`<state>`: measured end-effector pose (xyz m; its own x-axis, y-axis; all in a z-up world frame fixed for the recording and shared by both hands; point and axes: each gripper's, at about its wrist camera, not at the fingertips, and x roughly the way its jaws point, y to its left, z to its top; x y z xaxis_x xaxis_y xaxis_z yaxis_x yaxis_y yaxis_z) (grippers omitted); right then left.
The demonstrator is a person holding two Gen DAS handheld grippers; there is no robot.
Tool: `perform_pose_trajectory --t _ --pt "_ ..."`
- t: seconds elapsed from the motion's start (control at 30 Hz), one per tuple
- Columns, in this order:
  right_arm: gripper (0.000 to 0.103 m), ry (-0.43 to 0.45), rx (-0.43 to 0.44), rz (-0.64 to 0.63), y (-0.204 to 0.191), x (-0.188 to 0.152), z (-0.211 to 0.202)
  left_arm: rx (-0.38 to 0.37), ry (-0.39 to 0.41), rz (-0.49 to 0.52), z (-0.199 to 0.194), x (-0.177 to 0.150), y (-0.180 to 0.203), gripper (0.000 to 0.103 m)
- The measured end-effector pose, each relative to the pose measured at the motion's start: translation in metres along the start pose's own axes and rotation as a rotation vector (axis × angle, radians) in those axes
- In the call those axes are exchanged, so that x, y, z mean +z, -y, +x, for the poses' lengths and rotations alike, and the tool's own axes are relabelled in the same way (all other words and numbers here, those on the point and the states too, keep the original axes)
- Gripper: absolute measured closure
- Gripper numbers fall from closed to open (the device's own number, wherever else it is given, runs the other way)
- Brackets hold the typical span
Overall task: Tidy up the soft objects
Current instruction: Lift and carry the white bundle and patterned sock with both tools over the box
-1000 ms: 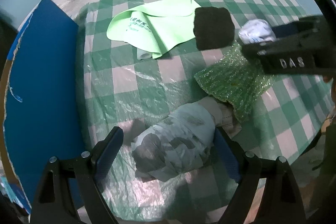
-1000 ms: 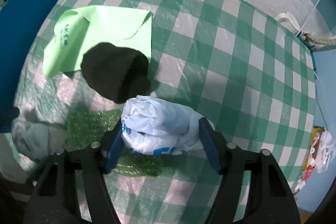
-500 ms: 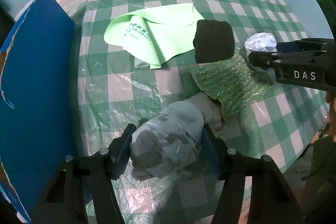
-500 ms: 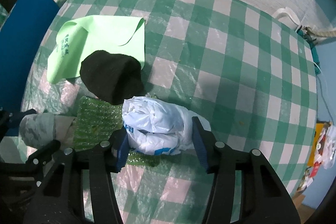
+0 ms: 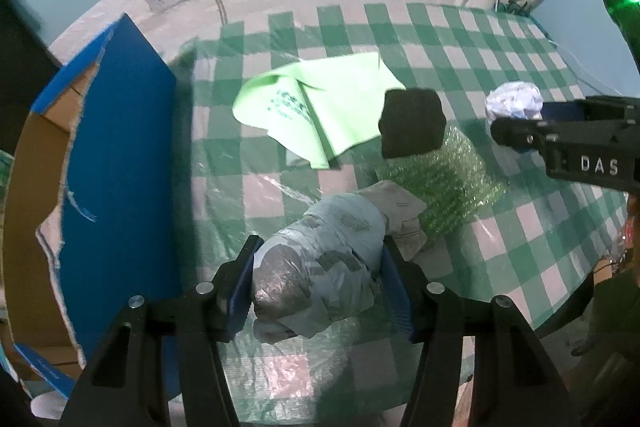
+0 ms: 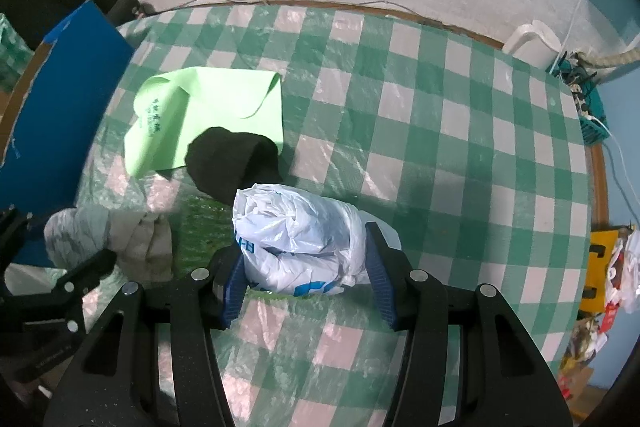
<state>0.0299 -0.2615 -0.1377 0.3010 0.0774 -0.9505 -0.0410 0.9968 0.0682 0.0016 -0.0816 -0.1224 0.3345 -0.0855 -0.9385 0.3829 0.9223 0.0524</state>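
On the checked table [image 6: 440, 131], only our right view shows the yellow clutter [image 6: 604, 267]. Left gripper [image 5: 320, 283] closing on the grey bundle [image 5: 324, 259], right gripper [image 6: 306, 267] clamps the white bag [image 6: 300, 231]; both point steeply down.

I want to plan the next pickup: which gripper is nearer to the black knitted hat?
Right. The right gripper, clamping the white plastic bag, sits just beside the black hat. The left gripper, clamping the grey bundle, is farther, across the green bubble wrap.
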Motion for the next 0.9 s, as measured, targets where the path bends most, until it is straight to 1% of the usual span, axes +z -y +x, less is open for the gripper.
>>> perform_pose_trajectory --t 0.2,0.37,0.57,0.9 --pt "0.051 0.025 0.016 -0.01 -0.007 -0.002 -0.013 0.033 0.034 -0.008 -0.009 0.004 -0.002 0.044" --pt "0.051 0.053 0.034 -0.014 -0.013 -0.002 -0.028 0.035 0.05 -0.036 -0.015 0.006 -0.007 0.044" --pt "0.051 0.091 0.056 -0.027 -0.021 0.0 -0.047 0.041 0.089 -0.069 -0.029 0.01 -0.015 0.044" --pt "0.051 0.129 0.087 -0.043 -0.031 0.003 -0.065 0.061 0.156 -0.099 -0.058 0.016 -0.025 0.044"
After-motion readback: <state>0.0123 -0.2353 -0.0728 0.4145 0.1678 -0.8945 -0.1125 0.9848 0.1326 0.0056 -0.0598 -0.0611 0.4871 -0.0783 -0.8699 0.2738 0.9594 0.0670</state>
